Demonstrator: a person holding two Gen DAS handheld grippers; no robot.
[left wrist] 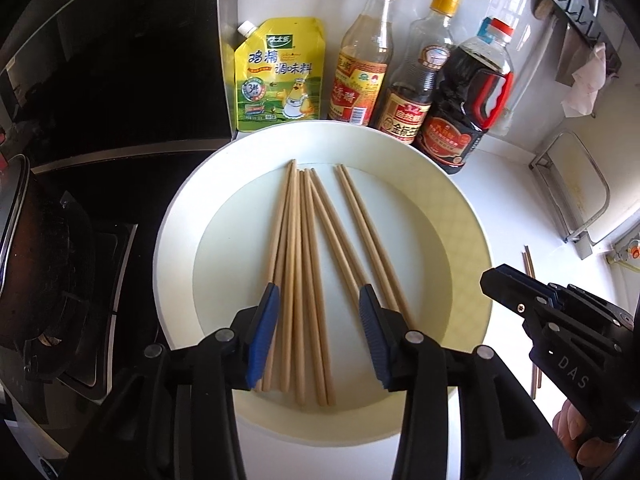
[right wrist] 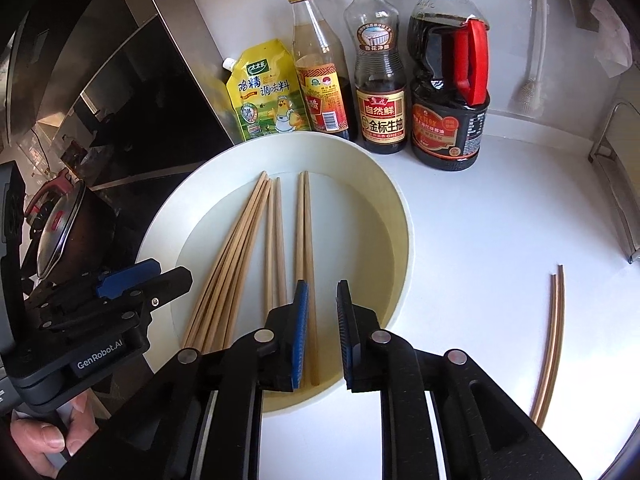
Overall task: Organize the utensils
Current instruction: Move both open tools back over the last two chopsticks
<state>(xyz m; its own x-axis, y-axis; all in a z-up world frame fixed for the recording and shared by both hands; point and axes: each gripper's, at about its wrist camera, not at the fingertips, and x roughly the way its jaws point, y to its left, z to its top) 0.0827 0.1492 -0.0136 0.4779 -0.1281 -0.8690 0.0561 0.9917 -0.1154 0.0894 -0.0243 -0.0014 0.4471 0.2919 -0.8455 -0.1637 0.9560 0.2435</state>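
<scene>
Several wooden chopsticks [left wrist: 304, 264] lie fanned out in a white round plate [left wrist: 180, 216], also seen in the right wrist view [right wrist: 240, 256] on the plate [right wrist: 396, 216]. My left gripper [left wrist: 318, 296] is open and empty, its blue pads straddling the middle chopsticks just above them. My right gripper [right wrist: 322, 286] is open and empty over the plate's right side, beside the rightmost pair [right wrist: 306, 240]. A separate pair of chopsticks [right wrist: 554, 340] lies on the white counter to the right; it also shows in the left wrist view [left wrist: 528, 264].
A yellow seasoning pouch [left wrist: 276, 76] and three sauce bottles [left wrist: 360, 56] [left wrist: 420, 68] [left wrist: 468, 96] stand behind the plate. A black stove with a pot [left wrist: 36, 264] is at the left. A metal rack [left wrist: 576, 188] stands at the right.
</scene>
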